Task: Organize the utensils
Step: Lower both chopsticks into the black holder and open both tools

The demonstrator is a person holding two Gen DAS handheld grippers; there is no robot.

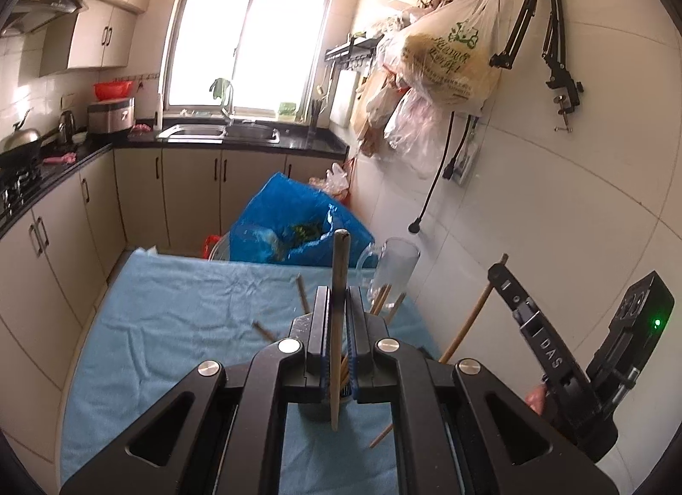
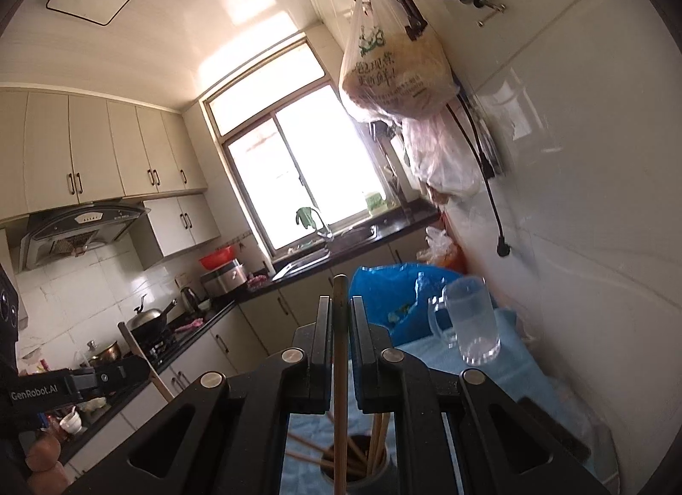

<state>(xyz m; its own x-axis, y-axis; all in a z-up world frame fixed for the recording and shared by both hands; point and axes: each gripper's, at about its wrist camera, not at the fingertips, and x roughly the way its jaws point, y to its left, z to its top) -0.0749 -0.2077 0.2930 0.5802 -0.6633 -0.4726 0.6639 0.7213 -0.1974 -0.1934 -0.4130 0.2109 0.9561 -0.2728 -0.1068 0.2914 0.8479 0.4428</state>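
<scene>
My left gripper [image 1: 339,297] is shut on a wooden chopstick [image 1: 339,282] that stands upright above the blue cloth [image 1: 179,333]. My right gripper [image 2: 340,307] is shut on another chopstick [image 2: 339,367], its lower end over a dark holder [image 2: 358,469] with several chopsticks in it. The right gripper also shows in the left wrist view [image 1: 503,269], holding its chopstick [image 1: 466,320] at the right. Loose chopsticks [image 1: 302,292] lie on the cloth. A clear glass mug [image 1: 390,271] stands at the table's far right, with chopsticks in front of it.
A blue plastic bag [image 1: 294,218] sits behind the table. Plastic bags [image 1: 447,56] hang on the tiled right wall. Counters, a sink [image 1: 213,133] and a stove run along the left and back. The other gripper's body [image 2: 64,384] is at the left in the right wrist view.
</scene>
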